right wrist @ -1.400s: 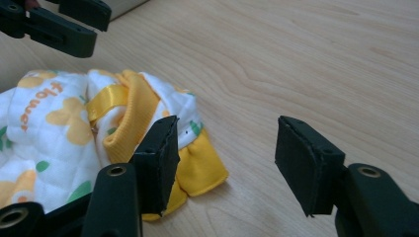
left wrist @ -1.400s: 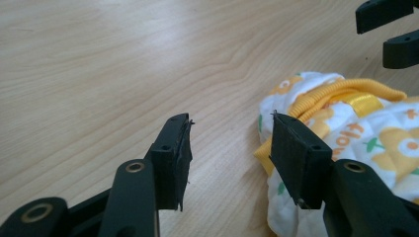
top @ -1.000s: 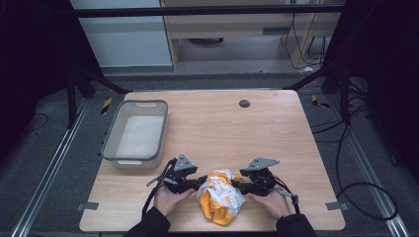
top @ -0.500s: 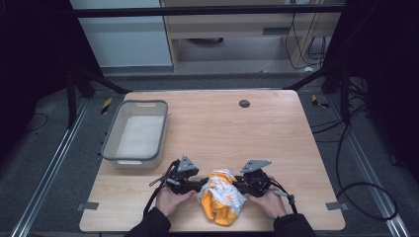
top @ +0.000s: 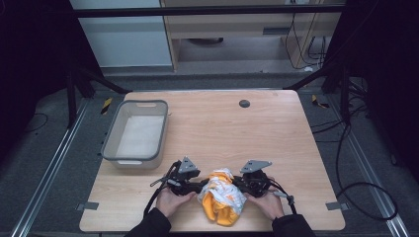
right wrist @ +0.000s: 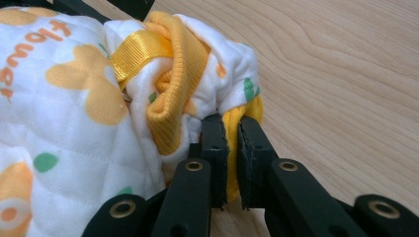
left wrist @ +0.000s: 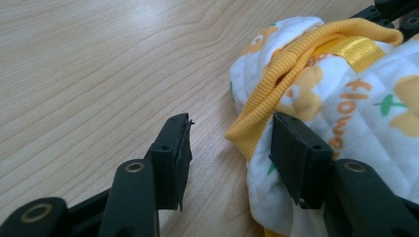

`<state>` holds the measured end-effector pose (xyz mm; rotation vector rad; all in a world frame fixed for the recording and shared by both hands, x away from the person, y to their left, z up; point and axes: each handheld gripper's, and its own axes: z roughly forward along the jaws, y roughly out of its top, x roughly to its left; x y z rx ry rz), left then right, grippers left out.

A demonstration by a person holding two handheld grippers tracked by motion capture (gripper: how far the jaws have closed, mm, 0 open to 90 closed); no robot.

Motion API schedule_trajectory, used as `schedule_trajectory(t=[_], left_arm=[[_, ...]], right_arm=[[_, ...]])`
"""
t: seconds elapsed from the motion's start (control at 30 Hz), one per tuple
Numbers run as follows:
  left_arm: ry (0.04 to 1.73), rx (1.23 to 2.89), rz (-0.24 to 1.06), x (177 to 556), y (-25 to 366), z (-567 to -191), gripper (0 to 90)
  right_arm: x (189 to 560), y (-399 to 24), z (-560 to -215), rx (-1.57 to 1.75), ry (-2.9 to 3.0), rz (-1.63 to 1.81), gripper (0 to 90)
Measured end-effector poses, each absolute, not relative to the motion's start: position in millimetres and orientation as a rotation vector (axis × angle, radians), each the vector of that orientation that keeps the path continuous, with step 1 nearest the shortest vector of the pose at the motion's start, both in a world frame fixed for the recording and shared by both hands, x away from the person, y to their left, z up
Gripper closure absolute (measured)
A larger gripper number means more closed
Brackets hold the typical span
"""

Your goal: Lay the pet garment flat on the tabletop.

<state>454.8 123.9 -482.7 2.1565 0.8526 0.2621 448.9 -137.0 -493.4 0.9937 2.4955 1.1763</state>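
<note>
Since earlier frame, both grippers sit slightly closer on quilted baby garment (top: pixel 221 195). Right gripper (right wrist: pixel 232 136) jaws clamped on yellow hem; left gripper (left wrist: pixel 230 145) jaws apart, ribbed cuff (left wrist: pixel 276 89) between them. We risk thin pinch slipping when lifting.

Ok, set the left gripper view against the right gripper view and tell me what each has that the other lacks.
Left gripper view alone: the left gripper with its jaws wide apart, one on bare table, the other against the garment's yellow ribbed edge. Right gripper view alone: the right gripper with jaws closed on a yellow fold of cloth, and green leaf prints. Both share the white quilted garment with orange flowers, its "flower" lettering, a yellow ribbon loop and the wooden table.
</note>
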Motion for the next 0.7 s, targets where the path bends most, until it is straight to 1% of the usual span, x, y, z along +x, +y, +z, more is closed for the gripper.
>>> schedule_trajectory(t=[0.13,0.2,0.4,0.47,0.5,0.53,0.57,0.7], left_arm=[[0.840,2.155,0.249,455.1,122.5,-484.3,51.2],[0.834,2.156,0.238,454.9,121.1,-485.2,54.4],[0.805,2.162,0.209,453.3,116.3,-487.8,59.3],[0.803,2.161,0.195,453.0,115.3,-489.1,63.6],[0.801,2.161,0.196,453.2,115.1,-489.5,63.6],[0.800,2.161,0.188,453.5,114.8,-489.7,67.8],[0.797,2.162,0.179,453.6,114.6,-489.9,67.8],[0.791,2.165,0.162,453.3,113.4,-489.9,77.6]], right_arm=[[448.5,-135.0,-493.8,0.999,2.503,1.183,83.7],[448.7,-133.9,-494.6,0.991,2.500,1.186,83.8],[448.3,-132.5,-495.5,0.988,2.505,1.181,83.9],[448.6,-132.1,-496.3,0.991,2.510,1.188,83.9],[448.6,-132.1,-496.3,0.991,2.510,1.188,83.9],[448.6,-131.9,-496.4,0.990,2.512,1.183,84.0],[448.6,-131.9,-496.4,0.990,2.512,1.183,84.0],[448.6,-131.8,-496.5,0.991,2.513,1.184,83.9]])
